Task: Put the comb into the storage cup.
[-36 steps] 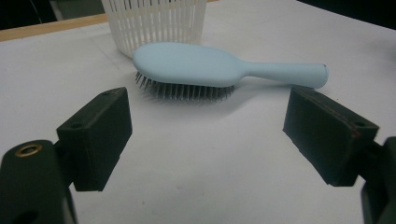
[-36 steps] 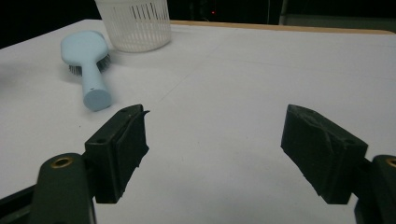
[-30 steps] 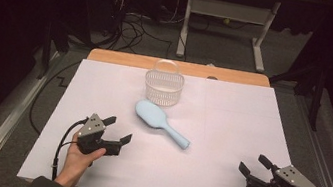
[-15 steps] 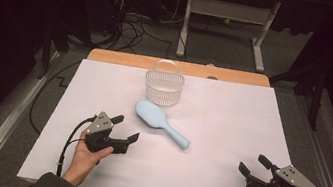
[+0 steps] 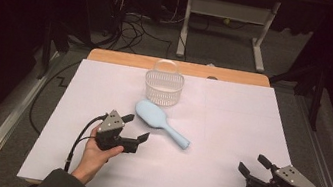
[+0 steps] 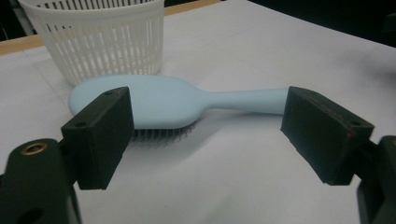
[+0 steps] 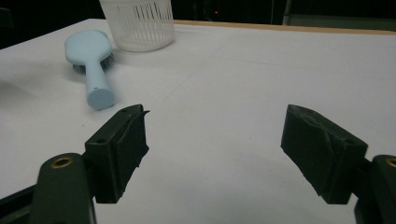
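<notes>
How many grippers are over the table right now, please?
2. The left gripper is open, near the table's front left, just short of the brush. The right gripper is open at the front right, away from the brush and basket.

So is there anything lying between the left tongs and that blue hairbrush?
No. In the high view, only bare white table separates the left tongs from the hairbrush.

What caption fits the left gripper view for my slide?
Open left gripper approaching a light blue hairbrush lying bristles-down beside a white slotted basket.
</notes>
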A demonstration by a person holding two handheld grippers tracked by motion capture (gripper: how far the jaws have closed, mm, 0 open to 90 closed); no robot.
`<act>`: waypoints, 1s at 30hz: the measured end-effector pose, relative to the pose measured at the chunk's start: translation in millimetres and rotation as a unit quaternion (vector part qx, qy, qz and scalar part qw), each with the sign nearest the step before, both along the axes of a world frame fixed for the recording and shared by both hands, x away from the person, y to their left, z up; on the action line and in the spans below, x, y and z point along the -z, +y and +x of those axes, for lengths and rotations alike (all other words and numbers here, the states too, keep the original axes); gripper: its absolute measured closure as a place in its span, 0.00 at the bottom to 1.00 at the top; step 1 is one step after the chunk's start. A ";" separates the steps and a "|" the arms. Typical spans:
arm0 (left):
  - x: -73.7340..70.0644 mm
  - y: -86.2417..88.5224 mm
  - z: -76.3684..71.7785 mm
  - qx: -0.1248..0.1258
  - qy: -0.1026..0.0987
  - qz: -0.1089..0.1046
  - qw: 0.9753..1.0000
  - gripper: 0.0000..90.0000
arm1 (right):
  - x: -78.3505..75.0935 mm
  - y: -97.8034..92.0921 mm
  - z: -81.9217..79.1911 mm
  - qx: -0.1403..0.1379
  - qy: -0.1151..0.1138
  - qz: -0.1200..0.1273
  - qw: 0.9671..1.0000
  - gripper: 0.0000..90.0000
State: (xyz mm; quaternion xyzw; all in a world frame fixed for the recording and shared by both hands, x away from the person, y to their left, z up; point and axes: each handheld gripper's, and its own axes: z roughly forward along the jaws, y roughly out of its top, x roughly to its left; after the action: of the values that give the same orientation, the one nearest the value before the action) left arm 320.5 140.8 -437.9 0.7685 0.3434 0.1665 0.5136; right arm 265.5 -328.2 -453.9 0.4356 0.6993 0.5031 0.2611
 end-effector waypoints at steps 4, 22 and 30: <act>-0.9 -5.6 1.8 0.005 0.000 0.001 1.000 0.21 | 0.0 0.1 0.1 -0.001 0.000 0.000 1.000 0.26; -10.3 -33.0 14.2 0.026 0.003 -0.003 1.000 0.23 | 0.1 0.3 0.1 -0.003 0.000 0.000 1.000 0.26; -18.1 -46.7 21.7 0.036 0.002 0.007 0.999 0.24 | 0.2 0.3 0.2 -0.004 0.000 0.001 1.000 0.26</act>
State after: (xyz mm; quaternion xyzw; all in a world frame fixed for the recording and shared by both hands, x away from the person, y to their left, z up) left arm 342.2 94.1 -419.9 0.7841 0.3151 0.1486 0.5136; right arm 265.7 -328.0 -454.0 0.4332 0.7007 0.5044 0.2586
